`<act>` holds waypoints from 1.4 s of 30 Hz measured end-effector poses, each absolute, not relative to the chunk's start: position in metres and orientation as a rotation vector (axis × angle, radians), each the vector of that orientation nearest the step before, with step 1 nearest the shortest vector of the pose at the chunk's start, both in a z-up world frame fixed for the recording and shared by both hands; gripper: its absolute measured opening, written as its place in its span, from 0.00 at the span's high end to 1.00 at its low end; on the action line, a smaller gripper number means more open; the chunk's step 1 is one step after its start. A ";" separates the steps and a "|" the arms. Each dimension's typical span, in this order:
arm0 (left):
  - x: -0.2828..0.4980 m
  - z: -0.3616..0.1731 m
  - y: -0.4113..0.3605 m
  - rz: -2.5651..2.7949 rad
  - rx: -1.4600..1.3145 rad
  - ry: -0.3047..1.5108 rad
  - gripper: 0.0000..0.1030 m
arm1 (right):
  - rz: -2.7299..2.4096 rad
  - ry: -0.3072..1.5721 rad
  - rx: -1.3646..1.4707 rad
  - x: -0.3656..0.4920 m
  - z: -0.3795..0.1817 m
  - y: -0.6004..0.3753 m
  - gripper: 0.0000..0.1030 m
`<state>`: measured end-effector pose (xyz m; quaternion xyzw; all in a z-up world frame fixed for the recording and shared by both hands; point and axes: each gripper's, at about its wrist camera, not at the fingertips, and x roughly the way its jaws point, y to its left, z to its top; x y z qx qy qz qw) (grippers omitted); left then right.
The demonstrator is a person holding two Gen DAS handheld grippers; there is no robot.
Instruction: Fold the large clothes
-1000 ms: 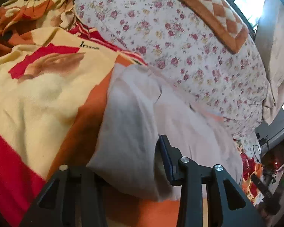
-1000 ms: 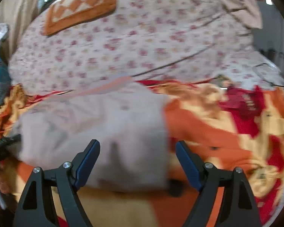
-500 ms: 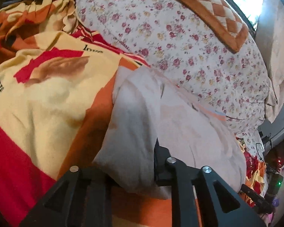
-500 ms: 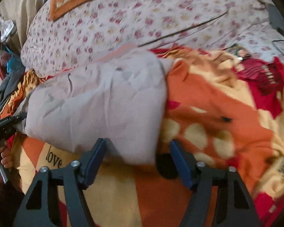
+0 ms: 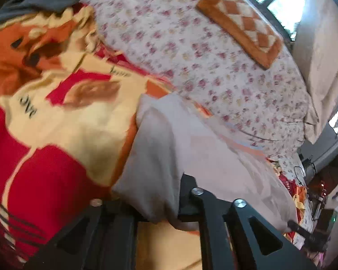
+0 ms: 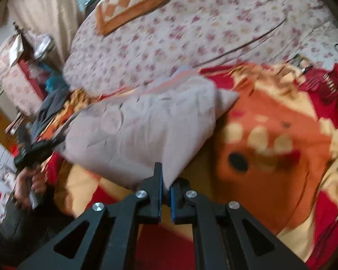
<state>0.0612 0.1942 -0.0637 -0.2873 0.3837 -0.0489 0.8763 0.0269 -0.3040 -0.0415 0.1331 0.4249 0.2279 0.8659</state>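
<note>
A pale grey-lilac garment (image 5: pixel 191 157) lies folded on an orange, red and cream blanket (image 5: pixel 67 135) on the bed. My left gripper (image 5: pixel 160 204) is shut on the garment's near left corner. In the right wrist view the same garment (image 6: pixel 146 123) spreads across the middle, and my right gripper (image 6: pixel 165 186) is shut on its near right corner. The left gripper and the hand that holds it (image 6: pixel 33 155) show at the garment's far left end.
A floral bedsheet (image 5: pixel 191 45) covers the bed behind, with an orange checked cushion (image 5: pixel 241 22) near the window. The patterned blanket (image 6: pixel 281 146) reaches to the right. Dark clothes (image 6: pixel 47 103) and a cabinet (image 6: pixel 13 72) stand at the left.
My right gripper has gone from wide open around the garment's edge to shut on its corner. My left gripper has closed on the other corner. Both views shifted slightly.
</note>
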 end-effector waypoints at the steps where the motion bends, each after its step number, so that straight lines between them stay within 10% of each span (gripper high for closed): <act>1: 0.065 -0.072 0.196 -0.100 -0.632 0.828 0.89 | 0.445 0.903 0.268 0.027 -0.045 -0.303 0.92; 12: 0.080 -0.091 0.184 -0.104 -0.702 0.817 0.54 | 0.301 0.736 0.078 0.062 0.017 -0.278 0.75; 19: 0.086 -0.097 0.192 -0.058 -0.688 0.796 0.82 | 0.197 0.750 0.085 0.151 0.001 -0.241 0.75; 29: 0.091 -0.100 0.177 -0.007 -0.577 0.789 0.72 | 0.195 0.924 0.069 0.217 -0.094 -0.234 0.73; 35: 0.077 -0.072 0.155 0.019 -0.374 0.706 0.94 | 0.206 0.851 0.077 0.169 -0.049 -0.245 0.73; 39: 0.064 -0.040 0.124 0.034 -0.180 0.592 0.94 | 0.243 0.854 0.025 0.119 -0.030 -0.253 0.41; 42: 0.058 -0.011 0.098 -0.018 -0.102 0.514 0.94 | 0.275 0.964 0.070 0.101 -0.054 -0.263 0.40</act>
